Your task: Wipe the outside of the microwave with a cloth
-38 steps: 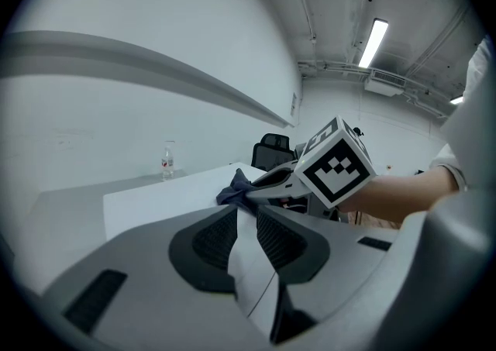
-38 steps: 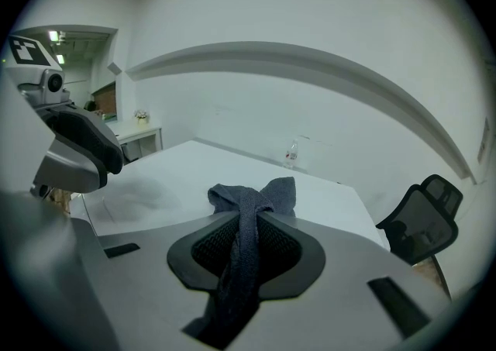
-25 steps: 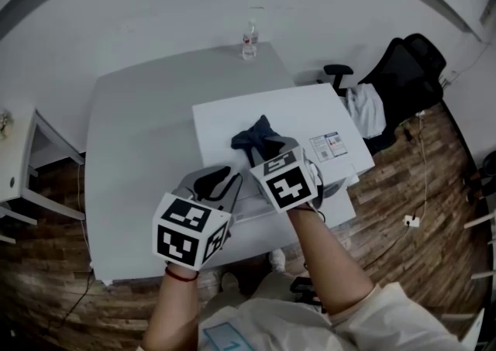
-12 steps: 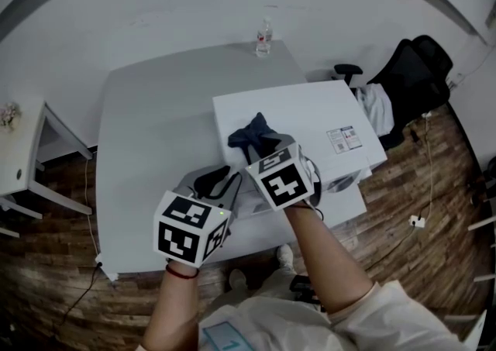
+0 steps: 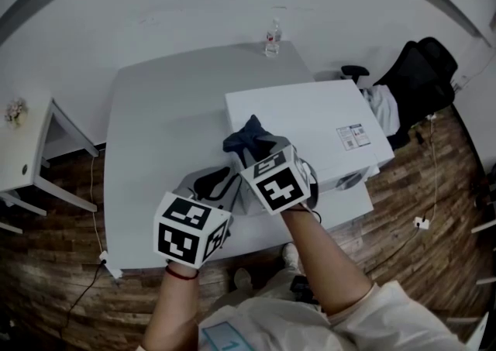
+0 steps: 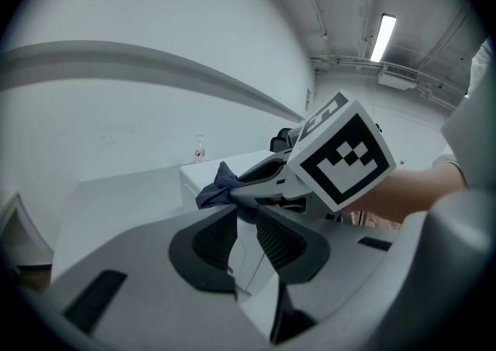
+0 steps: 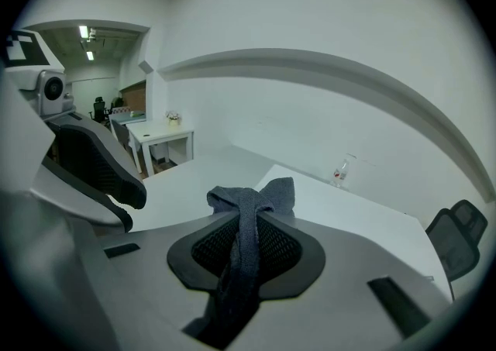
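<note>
Right gripper pinches the cloth by a thin bunched fold at the microwave's corner; hard rubbing could tug it loose. Left gripper hangs apart, empty.

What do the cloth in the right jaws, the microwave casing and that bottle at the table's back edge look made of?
The cloth looks like soft dark fabric, matt: it bunches and folds limply. The microwave casing is likely white painted sheet metal, smooth flat panels with crisp edges, or possibly plastic. The bottle is probably clear plastic, see-through, but too small to be sure.
</note>
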